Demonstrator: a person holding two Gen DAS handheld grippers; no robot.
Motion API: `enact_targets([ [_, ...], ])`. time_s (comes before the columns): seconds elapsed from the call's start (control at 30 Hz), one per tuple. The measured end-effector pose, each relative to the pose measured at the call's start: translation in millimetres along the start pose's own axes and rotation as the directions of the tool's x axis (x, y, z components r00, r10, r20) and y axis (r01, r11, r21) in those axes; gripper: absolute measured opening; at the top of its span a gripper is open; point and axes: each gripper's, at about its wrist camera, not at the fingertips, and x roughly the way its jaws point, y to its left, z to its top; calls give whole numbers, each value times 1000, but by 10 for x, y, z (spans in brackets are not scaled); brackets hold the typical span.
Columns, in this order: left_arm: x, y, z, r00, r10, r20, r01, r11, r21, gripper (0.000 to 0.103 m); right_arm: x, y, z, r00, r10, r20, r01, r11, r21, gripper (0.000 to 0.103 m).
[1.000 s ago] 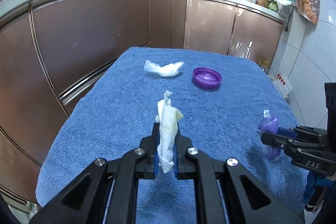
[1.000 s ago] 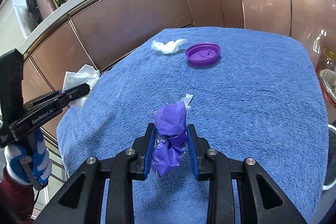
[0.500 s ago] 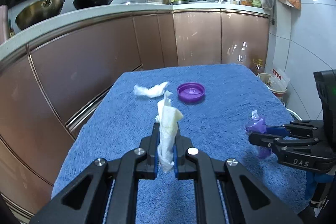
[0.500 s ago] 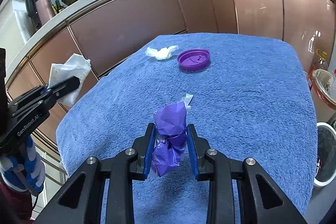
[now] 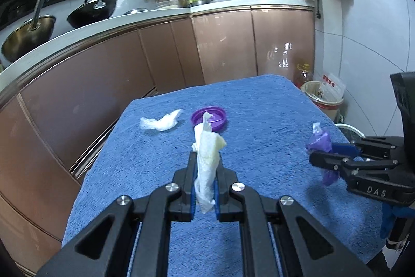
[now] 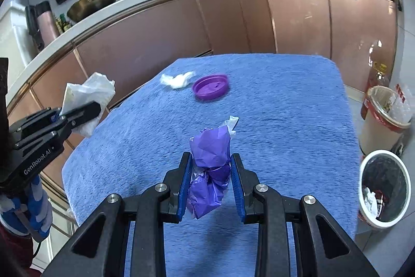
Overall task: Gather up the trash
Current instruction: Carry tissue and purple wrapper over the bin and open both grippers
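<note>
My left gripper [image 5: 205,168] is shut on a crumpled white tissue [image 5: 207,157] and holds it above the blue towel-covered table [image 5: 259,105]. It also shows at the left of the right wrist view [image 6: 77,108]. My right gripper [image 6: 210,165] is shut on a purple plastic wrapper [image 6: 210,168], also above the table; it shows at the right of the left wrist view [image 5: 321,149]. A second white tissue wad [image 5: 159,122] and a purple lid [image 5: 210,118] lie at the table's far end.
A white bin [image 6: 384,186] with trash inside stands on the floor to the table's right. A lined bin [image 6: 386,110] and an oil bottle [image 6: 377,74] stand behind it. Brown kitchen cabinets [image 5: 129,69] run along the left and far side.
Both grippers have risen and pulled back from the table with their trash still held. The floor bins have come into the right wrist view.
</note>
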Motion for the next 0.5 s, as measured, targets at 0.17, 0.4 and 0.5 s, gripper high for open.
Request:
enact_targets([
  [0.17, 105, -301, 178, 998, -60, -17, 61, 997, 49, 9, -227, -332, 43, 998, -46, 46, 44, 998, 49, 29],
  [0.4, 353, -996, 572, 968, -237, -82, 246, 962, 118, 10, -693, -983, 76, 971, -214, 107, 201, 973, 115, 29],
  [0.5, 500, -1359, 752, 943, -311, -117, 326, 936, 135, 10, -890, -1369, 45, 947, -301, 116, 279, 945, 173, 29],
])
